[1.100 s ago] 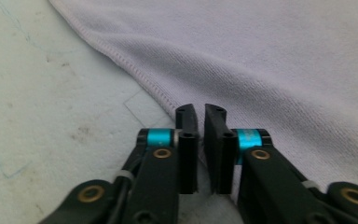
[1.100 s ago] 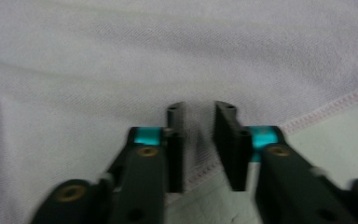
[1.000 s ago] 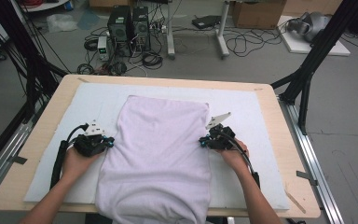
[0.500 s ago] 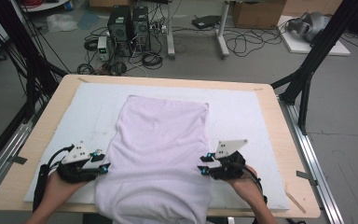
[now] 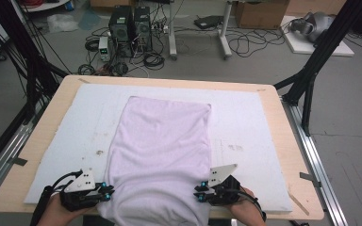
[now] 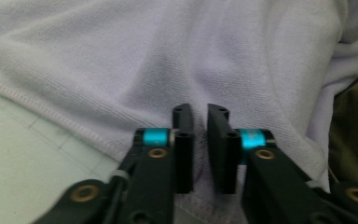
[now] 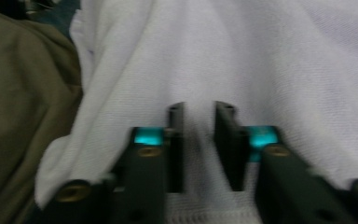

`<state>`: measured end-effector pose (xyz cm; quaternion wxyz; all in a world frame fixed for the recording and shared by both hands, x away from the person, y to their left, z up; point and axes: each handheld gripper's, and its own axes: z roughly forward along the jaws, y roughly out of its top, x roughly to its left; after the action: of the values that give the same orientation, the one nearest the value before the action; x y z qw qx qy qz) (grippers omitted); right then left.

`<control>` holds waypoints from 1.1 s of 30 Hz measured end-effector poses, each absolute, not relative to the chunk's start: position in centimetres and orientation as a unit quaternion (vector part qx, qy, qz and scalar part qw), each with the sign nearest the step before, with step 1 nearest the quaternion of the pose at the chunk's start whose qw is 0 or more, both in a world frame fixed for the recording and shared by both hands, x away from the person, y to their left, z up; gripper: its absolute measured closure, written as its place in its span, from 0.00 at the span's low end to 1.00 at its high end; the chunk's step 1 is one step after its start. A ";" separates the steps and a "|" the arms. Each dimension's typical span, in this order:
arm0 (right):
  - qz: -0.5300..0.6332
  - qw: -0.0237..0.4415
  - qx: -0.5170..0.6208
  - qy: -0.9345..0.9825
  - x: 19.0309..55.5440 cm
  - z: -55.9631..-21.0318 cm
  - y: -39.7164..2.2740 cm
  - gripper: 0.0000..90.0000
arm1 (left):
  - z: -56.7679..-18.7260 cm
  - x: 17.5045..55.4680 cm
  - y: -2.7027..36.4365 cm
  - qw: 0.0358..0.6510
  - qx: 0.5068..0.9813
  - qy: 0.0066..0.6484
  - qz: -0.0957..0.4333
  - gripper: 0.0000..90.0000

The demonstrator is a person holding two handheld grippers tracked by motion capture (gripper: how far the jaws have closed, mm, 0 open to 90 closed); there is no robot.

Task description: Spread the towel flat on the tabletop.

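A pale lilac cloth (image 5: 162, 150) lies lengthwise on the white mat (image 5: 250, 122), its near end hanging over the table's front edge. My left gripper (image 5: 109, 192) sits at the cloth's left side near that edge. Its jaws have just been closing and now pinch a fold of the cloth (image 6: 168, 56) between them, as the left gripper (image 6: 199, 112) view shows. My right gripper (image 5: 199, 193) sits at the cloth's right side. In the right gripper (image 7: 200, 108) view, which is blurred, its jaws hold the cloth (image 7: 261, 56).
The mat covers a wooden table (image 5: 294, 160) with bare margins on both sides. Olive fabric of the person's clothing (image 7: 18, 93) shows beside the hanging cloth end. Computers and cables (image 5: 127, 23) lie on the floor beyond the table.
Both hands have slid along the cloth's sides from about its middle toward the table's near edge. The cloth itself lies about as before.
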<state>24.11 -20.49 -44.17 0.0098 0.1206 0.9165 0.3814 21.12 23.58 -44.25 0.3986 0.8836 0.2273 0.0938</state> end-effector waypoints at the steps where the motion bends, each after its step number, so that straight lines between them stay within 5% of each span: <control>1: 0.382 0.008 0.120 0.916 24.1 -44.2 -20.5 0.98 | -44.2 21.2 23.6 0.400 0.883 0.230 0.090 0.94; 7: 0.371 -0.028 0.092 0.924 22.0 -43.3 -22.3 0.99 | -43.6 19.9 24.4 0.411 0.879 0.228 0.080 0.94; 12: 0.414 -0.028 0.105 0.904 21.4 -42.5 -23.3 0.86 | -43.6 20.2 23.9 0.403 0.881 0.233 0.088 0.66; 33: 0.414 0.056 0.202 0.886 29.6 -43.1 -22.7 0.54 | -42.3 26.2 23.0 0.441 0.835 0.294 0.145 0.56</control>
<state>29.64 -22.70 -43.05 0.0560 0.2017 0.8859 0.4140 26.17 23.04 -42.31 0.4412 0.8352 0.2944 0.1453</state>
